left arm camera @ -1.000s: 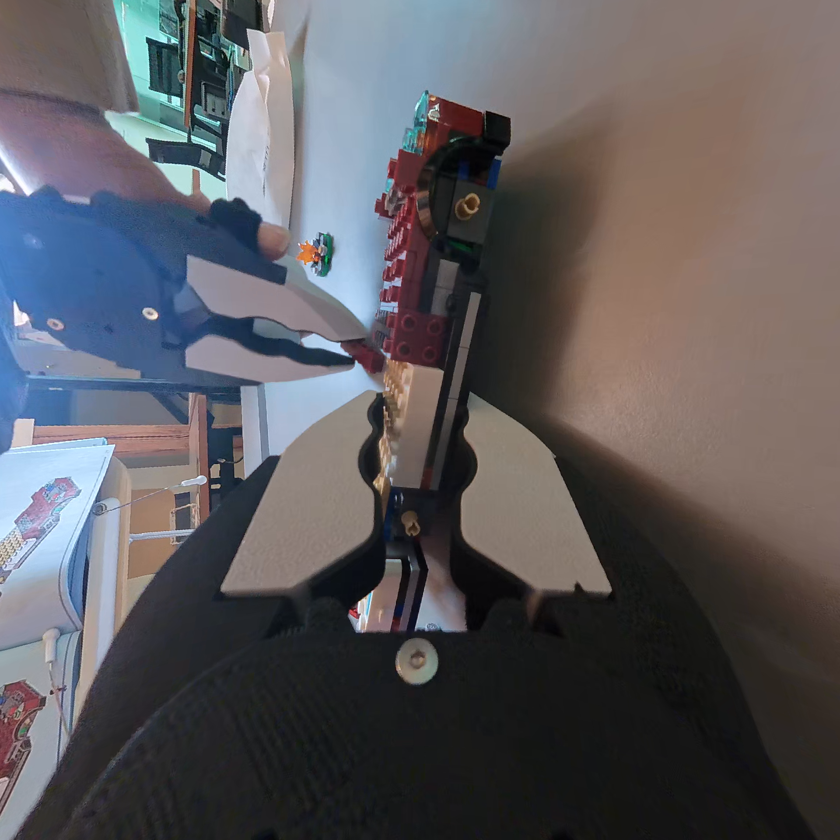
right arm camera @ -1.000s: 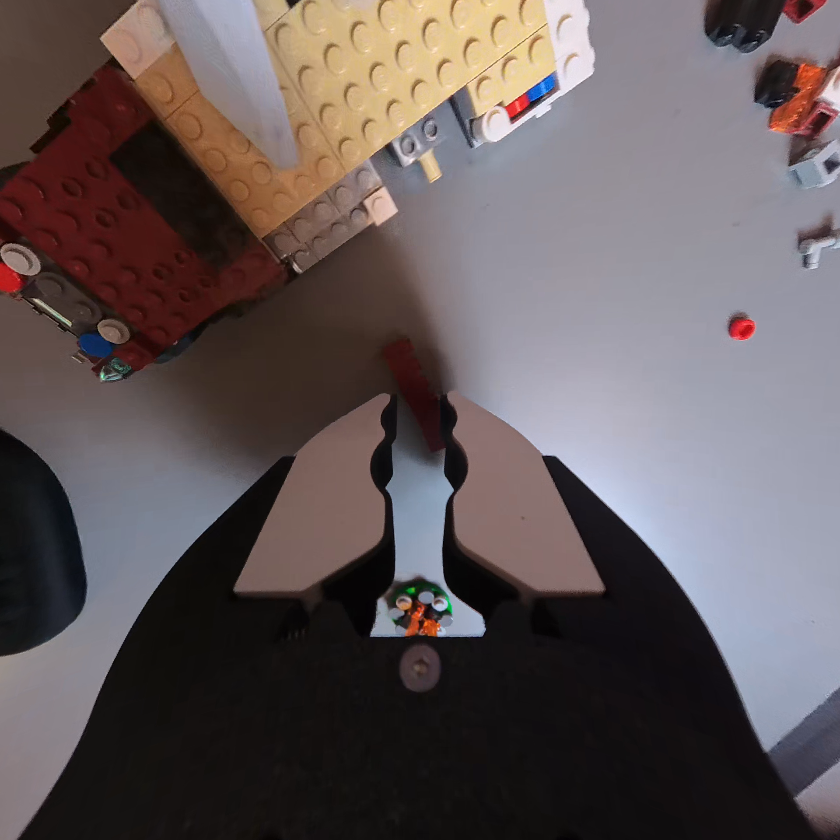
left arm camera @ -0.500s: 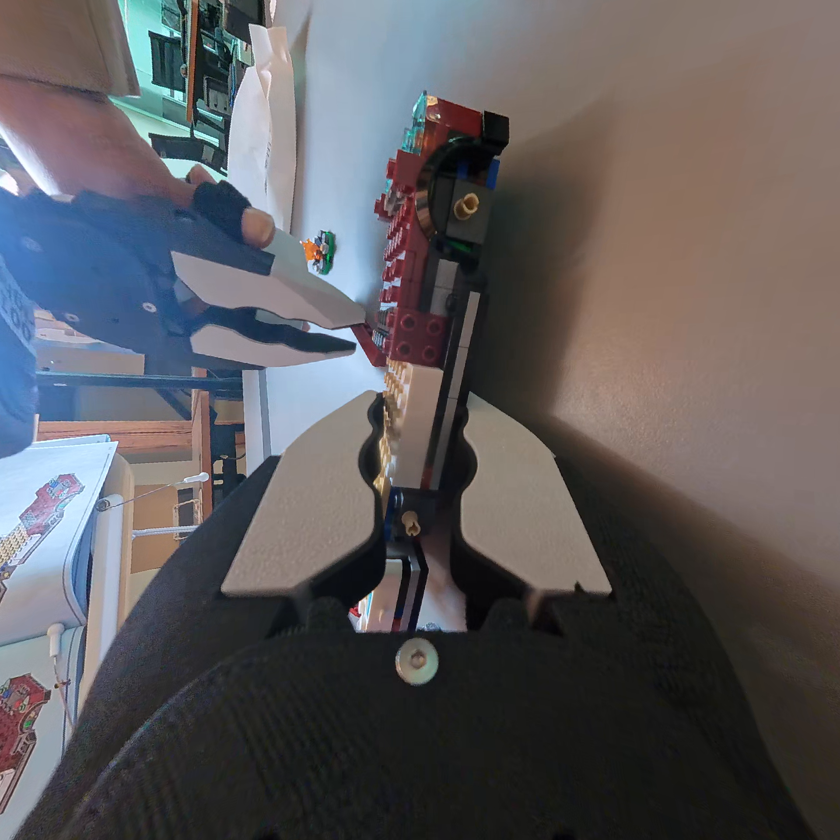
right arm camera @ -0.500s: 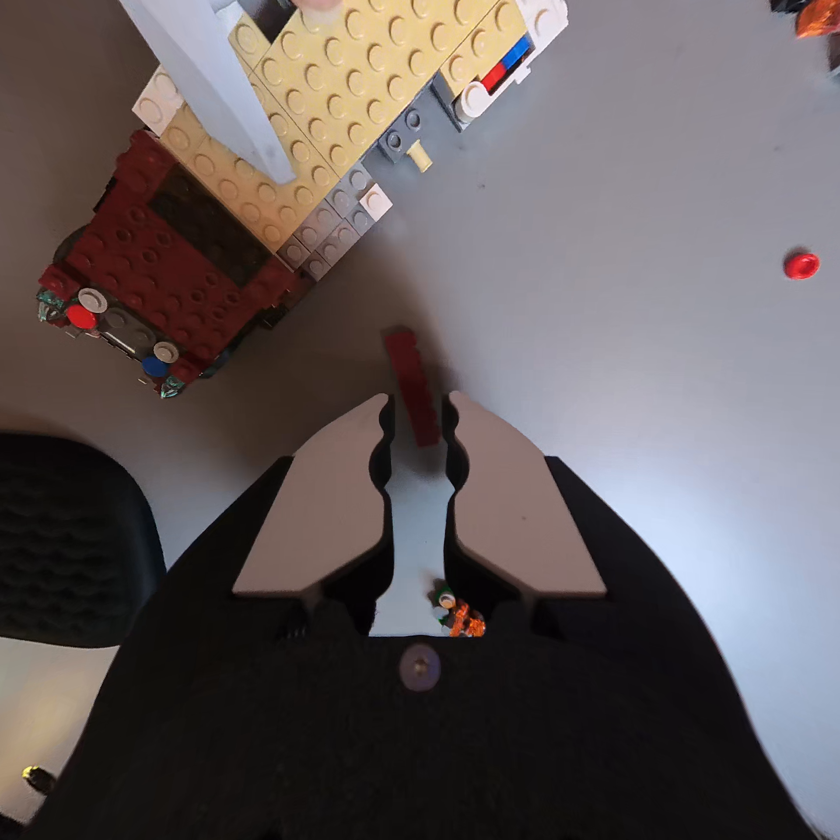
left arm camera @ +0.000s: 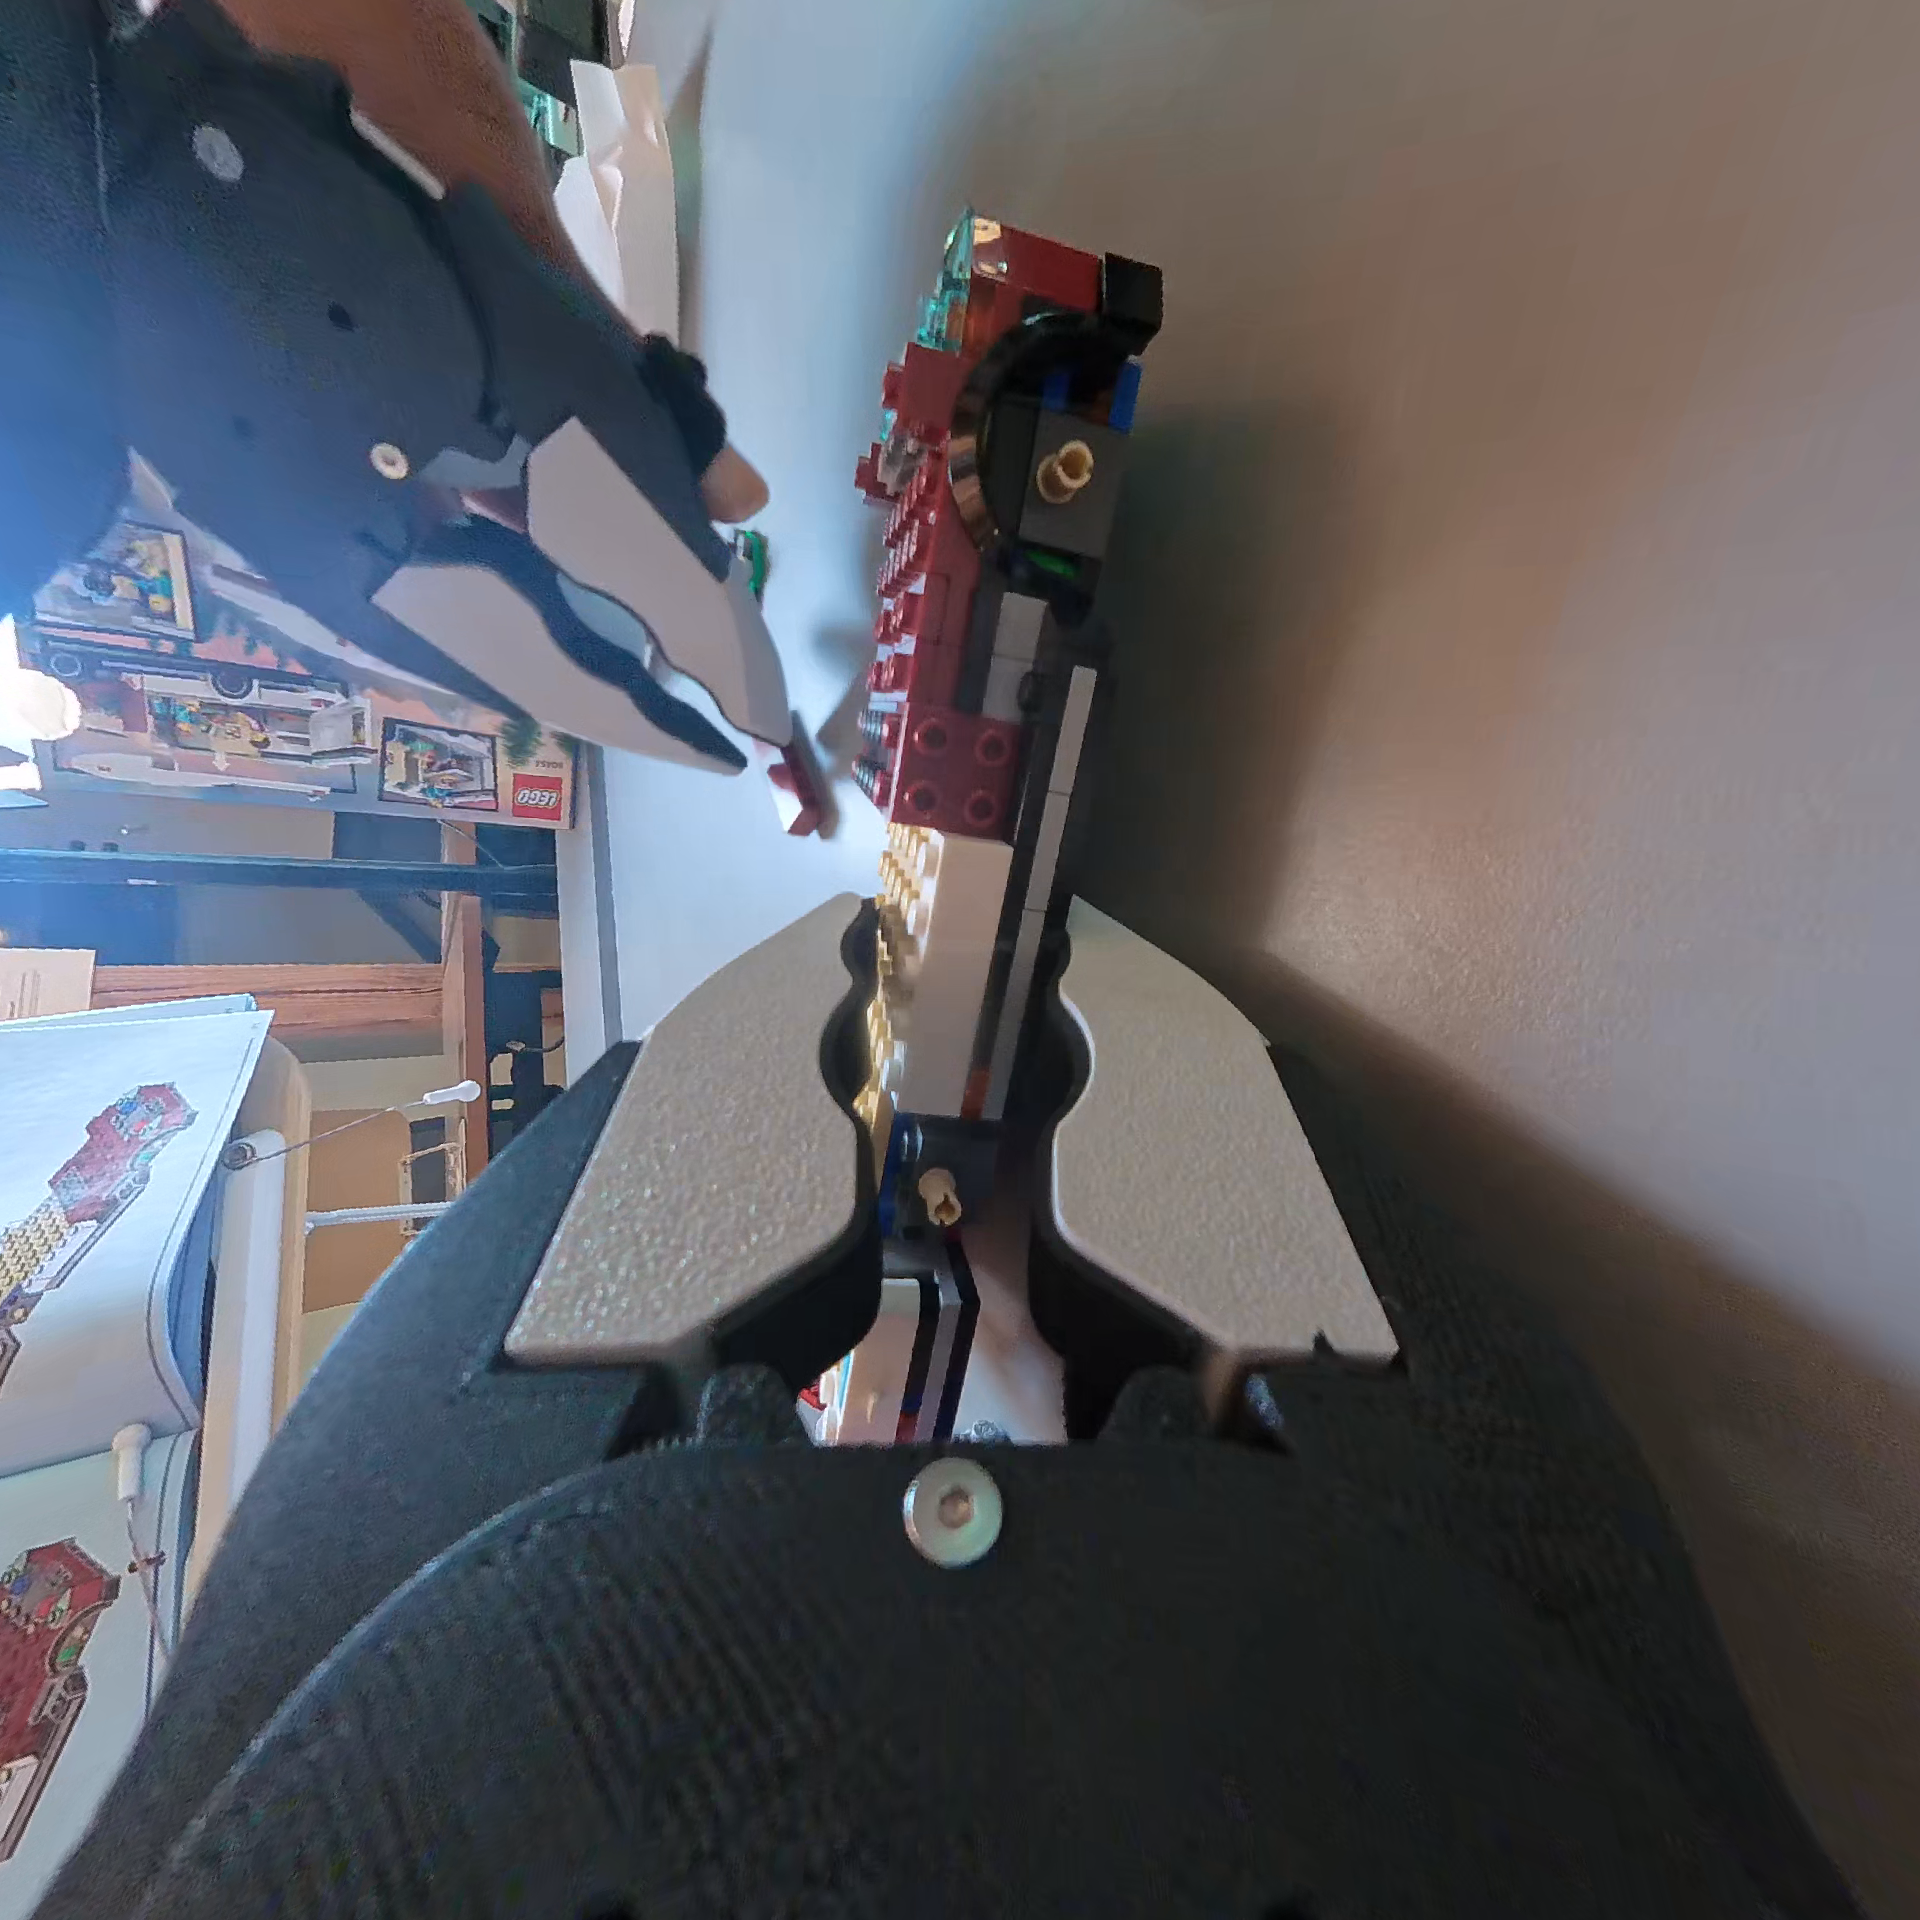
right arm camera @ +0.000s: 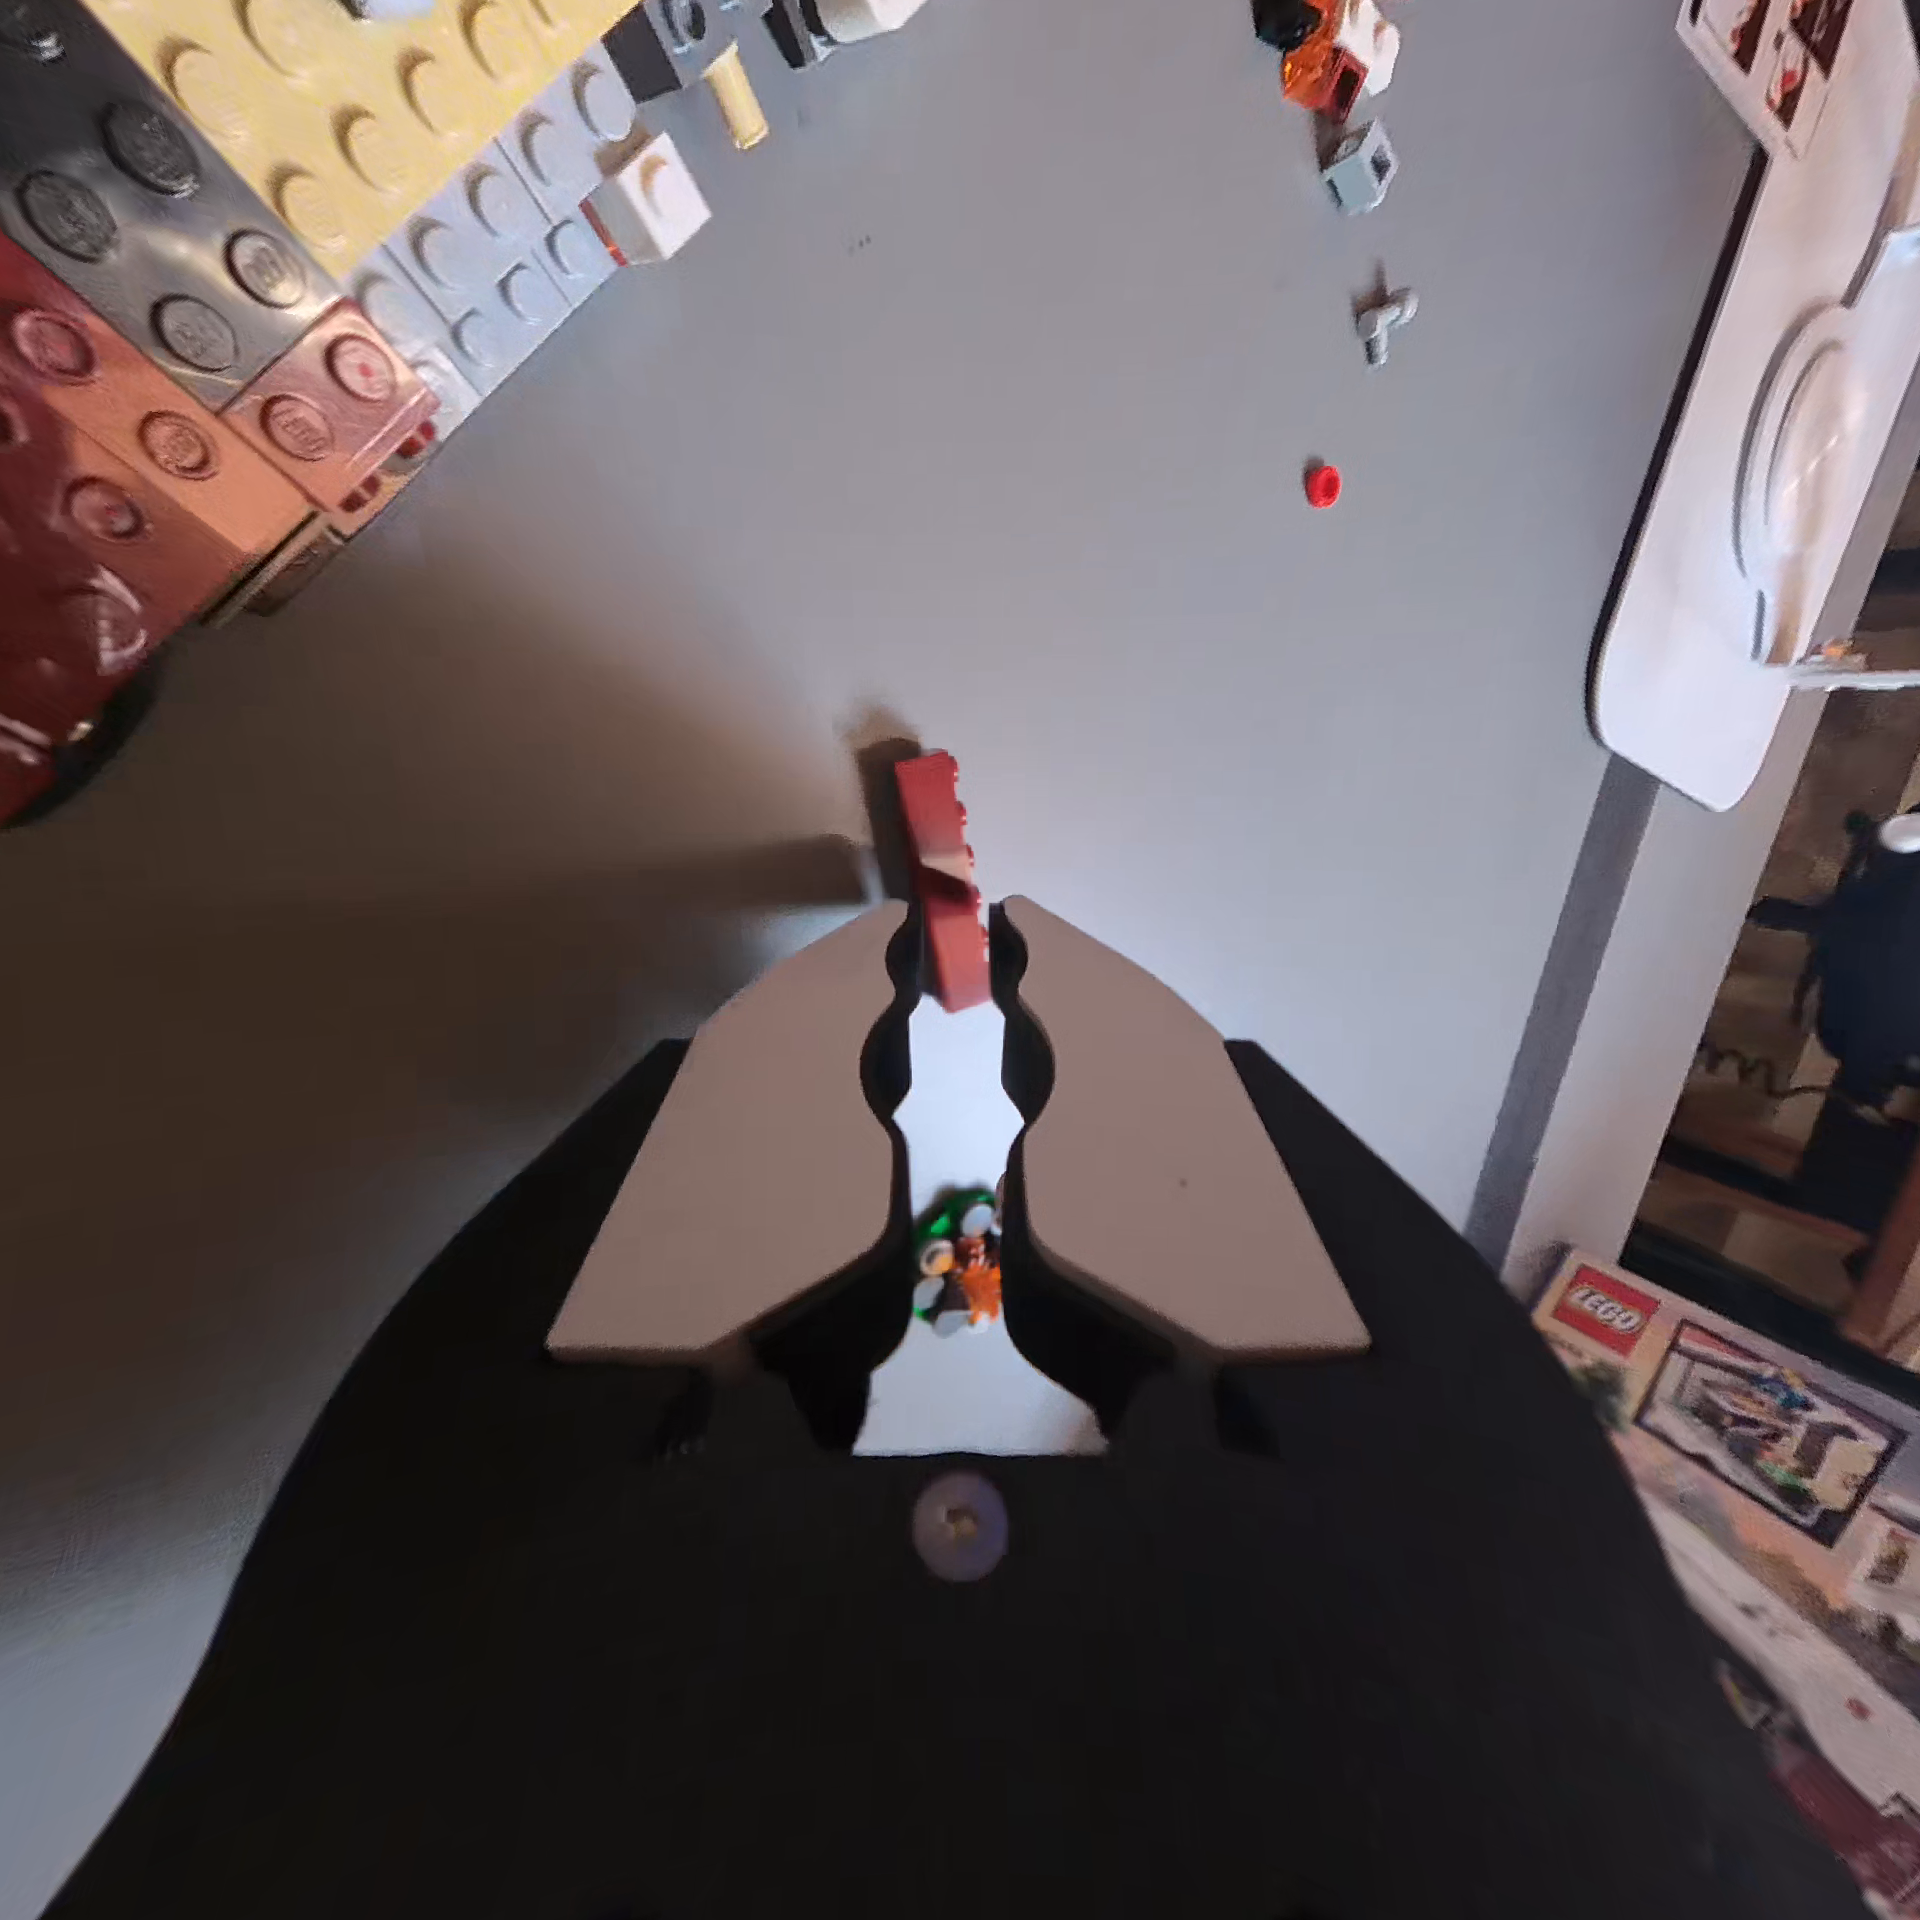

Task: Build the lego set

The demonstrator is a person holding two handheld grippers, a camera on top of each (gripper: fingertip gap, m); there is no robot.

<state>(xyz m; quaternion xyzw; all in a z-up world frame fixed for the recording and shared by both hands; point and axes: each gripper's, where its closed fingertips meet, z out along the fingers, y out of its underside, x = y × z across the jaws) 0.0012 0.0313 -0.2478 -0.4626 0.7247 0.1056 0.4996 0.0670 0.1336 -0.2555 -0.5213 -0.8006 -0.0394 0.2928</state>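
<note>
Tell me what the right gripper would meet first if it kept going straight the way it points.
Probably the bare grey table: the right gripper, shut on a dark red brick, points at open tabletop; depth is unclear.

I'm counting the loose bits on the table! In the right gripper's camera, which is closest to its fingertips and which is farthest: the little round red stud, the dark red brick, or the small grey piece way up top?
1. Dark red brick: pinched between the right gripper's fingertips.
2. Round red stud: farther out on the table, to the right.
3. Small grey piece: farthest, near the top edge, beside an orange and black piece.
</note>
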